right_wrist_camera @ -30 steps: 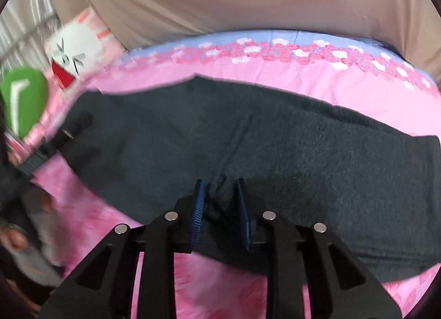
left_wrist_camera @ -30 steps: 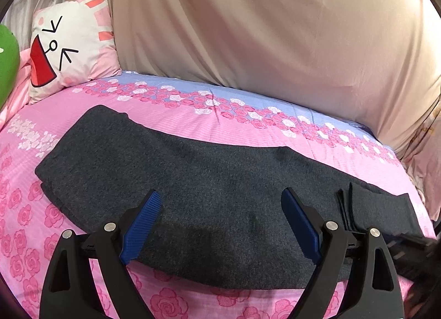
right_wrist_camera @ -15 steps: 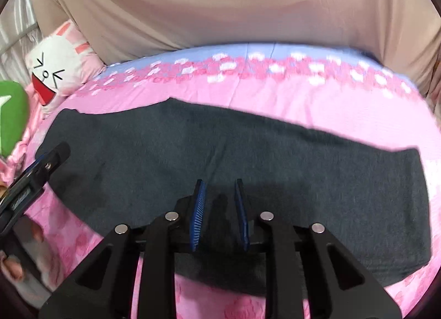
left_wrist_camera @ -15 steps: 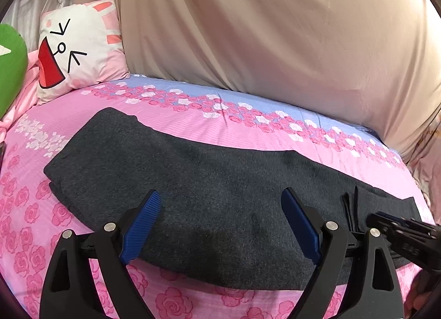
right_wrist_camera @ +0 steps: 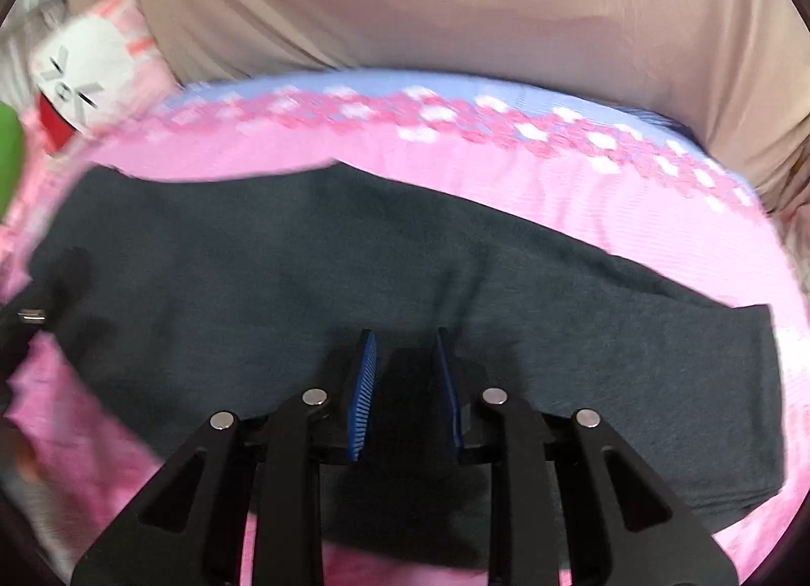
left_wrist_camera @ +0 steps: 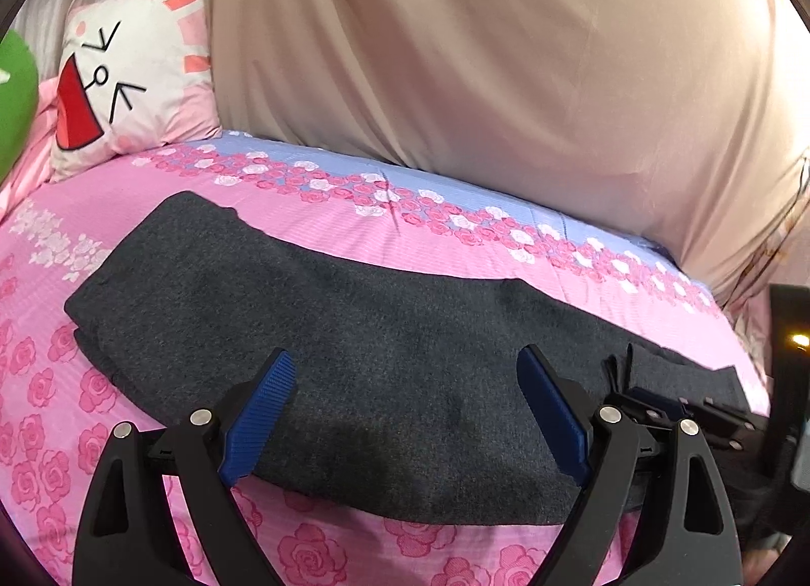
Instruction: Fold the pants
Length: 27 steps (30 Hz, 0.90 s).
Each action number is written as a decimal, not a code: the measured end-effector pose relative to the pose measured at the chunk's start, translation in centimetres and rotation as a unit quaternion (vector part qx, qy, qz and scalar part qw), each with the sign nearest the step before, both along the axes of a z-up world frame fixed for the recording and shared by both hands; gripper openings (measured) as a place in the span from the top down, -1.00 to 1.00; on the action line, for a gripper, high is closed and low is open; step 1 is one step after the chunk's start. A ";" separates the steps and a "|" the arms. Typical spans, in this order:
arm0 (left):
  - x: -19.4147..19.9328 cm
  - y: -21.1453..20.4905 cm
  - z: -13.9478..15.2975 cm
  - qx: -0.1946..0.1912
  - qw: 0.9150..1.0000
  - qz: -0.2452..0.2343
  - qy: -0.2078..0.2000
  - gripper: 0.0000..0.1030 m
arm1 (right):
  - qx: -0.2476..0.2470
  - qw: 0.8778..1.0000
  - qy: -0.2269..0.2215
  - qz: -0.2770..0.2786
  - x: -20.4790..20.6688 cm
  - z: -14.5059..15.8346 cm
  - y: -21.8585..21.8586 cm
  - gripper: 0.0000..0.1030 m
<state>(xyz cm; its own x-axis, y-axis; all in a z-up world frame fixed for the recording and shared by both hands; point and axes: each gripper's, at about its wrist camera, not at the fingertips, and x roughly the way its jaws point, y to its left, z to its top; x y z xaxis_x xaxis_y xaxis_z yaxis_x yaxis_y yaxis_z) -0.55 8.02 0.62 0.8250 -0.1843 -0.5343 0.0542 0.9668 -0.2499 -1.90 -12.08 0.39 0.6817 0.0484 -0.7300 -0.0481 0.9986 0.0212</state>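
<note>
Dark grey pants [left_wrist_camera: 354,348] lie flat, folded lengthwise, across the pink bed; they also show in the right wrist view [right_wrist_camera: 354,272]. My left gripper [left_wrist_camera: 405,373] is wide open and empty, hovering above the near edge of the pants. My right gripper [right_wrist_camera: 402,348] has its blue pads a small gap apart with no cloth between them, low over the middle of the pants. The right gripper also shows in the left wrist view [left_wrist_camera: 658,408] at the right end of the pants.
The pink rose bedsheet [left_wrist_camera: 152,211] has a blue strip at the far side. A beige draped cloth [left_wrist_camera: 481,54] rises behind the bed. A rabbit-face pillow [left_wrist_camera: 126,79] and a green cushion [left_wrist_camera: 12,94] sit at the far left.
My right gripper let go of the pinch of cloth it held a second ago and moved along the pants. The left gripper stayed open and shifted slightly.
</note>
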 end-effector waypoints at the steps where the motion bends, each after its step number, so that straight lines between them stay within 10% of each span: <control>1: 0.0 0.4 0.0 -0.009 1.000 0.004 0.001 -0.69 | -0.006 1.000 -0.007 -0.002 -0.7 0.4 -0.1 0.56; 10: 0.1 7.5 -0.9 -0.133 0.989 0.057 0.023 -0.69 | 0.048 0.998 -0.019 -0.039 -4.6 0.9 -6.9 0.06; 16: 0.2 5.8 -0.5 -0.089 0.994 0.055 0.022 -0.69 | 0.019 1.000 0.011 0.022 -1.9 -1.5 -3.3 -0.12; 18: 0.1 5.4 -0.4 -0.077 0.996 0.051 0.019 -0.69 | -0.006 0.999 0.018 0.025 -1.2 -2.2 -2.8 0.09; 19: 0.1 5.3 -0.4 -0.074 0.996 0.051 0.019 -0.69 | -0.015 1.000 0.018 0.018 -1.0 -1.8 -2.9 0.80; 27: 0.1 6.7 -0.7 -0.113 0.992 0.057 0.023 -0.69 | 0.066 0.996 -0.033 0.047 -0.2 3.2 -1.5 0.73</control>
<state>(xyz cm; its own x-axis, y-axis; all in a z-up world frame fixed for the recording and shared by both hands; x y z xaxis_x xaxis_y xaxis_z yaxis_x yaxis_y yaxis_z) -0.46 14.72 -0.11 0.8234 -0.2105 -0.5269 -0.0683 0.8851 -0.4603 -2.12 -13.62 3.54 0.7156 0.2074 -0.6670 -0.1469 0.9782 0.1466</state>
